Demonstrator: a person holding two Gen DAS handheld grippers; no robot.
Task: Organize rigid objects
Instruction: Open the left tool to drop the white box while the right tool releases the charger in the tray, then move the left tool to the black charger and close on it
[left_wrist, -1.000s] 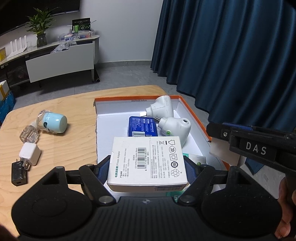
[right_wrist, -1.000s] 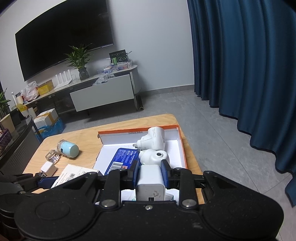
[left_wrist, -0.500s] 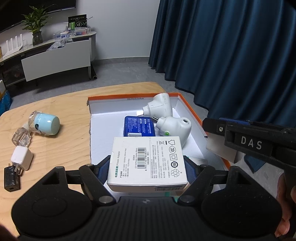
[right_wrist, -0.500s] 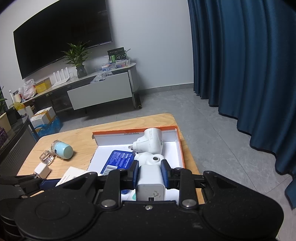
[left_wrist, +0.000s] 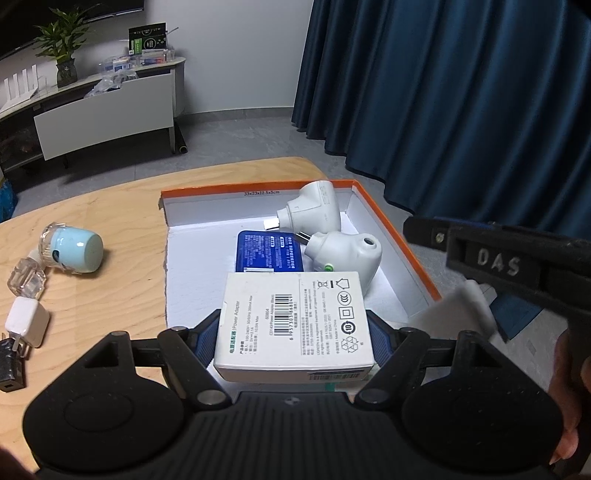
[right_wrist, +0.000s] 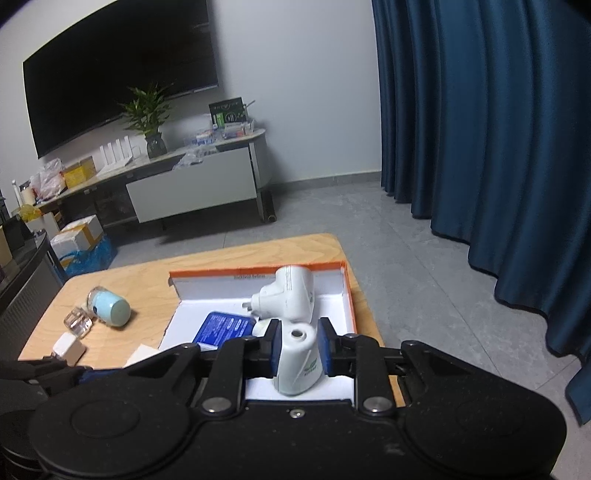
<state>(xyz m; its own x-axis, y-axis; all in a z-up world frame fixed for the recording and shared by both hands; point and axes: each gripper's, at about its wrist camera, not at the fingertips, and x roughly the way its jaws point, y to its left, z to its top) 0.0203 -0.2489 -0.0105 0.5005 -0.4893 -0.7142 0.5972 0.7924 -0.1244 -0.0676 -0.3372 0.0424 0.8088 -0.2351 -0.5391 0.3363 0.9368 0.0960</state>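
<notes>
- Left gripper (left_wrist: 295, 325) clamped on a white power adapter box (left_wrist: 295, 325); blue pads press on both its short sides, label face up, long axis pointing away from the camera.
- Box hangs over the near part of the orange-rimmed tray (left_wrist: 391, 236), above its white floor; contact with the floor cannot be told.
- Right gripper (right_wrist: 298, 350) closed on a white plug-in device (right_wrist: 298, 360), top hole facing up, green logo toward the camera; body roughly upright between the pads.
- That device hovers over the near right part of the tray, just in front of the white plug adapter (right_wrist: 291, 299) at the far right corner.
- Already in the tray: blue flat box (left_wrist: 271, 253) mid-tray, the plug adapter, and a second white rounded device (left_wrist: 347, 254) just beside the blue box on its right.
- Key relation: free floor lies on the left and near side of the tray, directly below and ahead of the left gripper's box; the right side is crowded.
- Judgement: the left load has the clearer drop; keeping its long axis parallel to the blue box should fit it in front of that box.
- Judgement: the right load needs the gap between the rounded device and the right wall; tight.
- Outside on the wooden table (left_wrist: 110, 206), left of the tray: pale blue cap bottle (left_wrist: 74, 249) on its side, small white charger cube (left_wrist: 26, 321), black plug (left_wrist: 11, 363). Left hand is nearer them.
</notes>
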